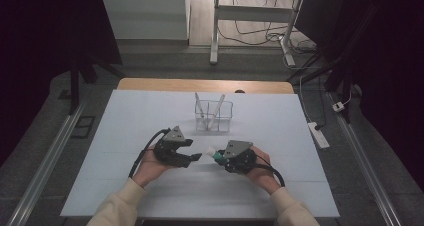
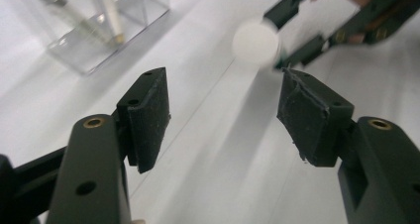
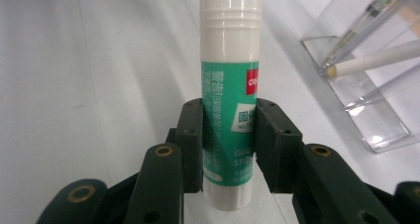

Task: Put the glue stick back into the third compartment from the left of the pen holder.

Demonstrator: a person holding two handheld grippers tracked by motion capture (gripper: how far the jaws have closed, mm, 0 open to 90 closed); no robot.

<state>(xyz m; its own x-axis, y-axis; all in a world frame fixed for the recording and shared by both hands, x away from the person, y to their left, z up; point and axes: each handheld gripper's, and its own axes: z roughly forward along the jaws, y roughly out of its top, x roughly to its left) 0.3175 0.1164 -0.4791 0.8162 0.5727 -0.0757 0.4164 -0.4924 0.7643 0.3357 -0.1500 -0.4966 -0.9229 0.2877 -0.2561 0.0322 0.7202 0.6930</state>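
here the right gripper (image 3: 230,135) is clamped on the glue stick (image 3: 230,100), cap toward nine o'clock over the table's near middle. the left gripper (image 2: 223,115), jaws apart, faces that cap (image 2: 255,40); next it likely closes on the cap to pull it.
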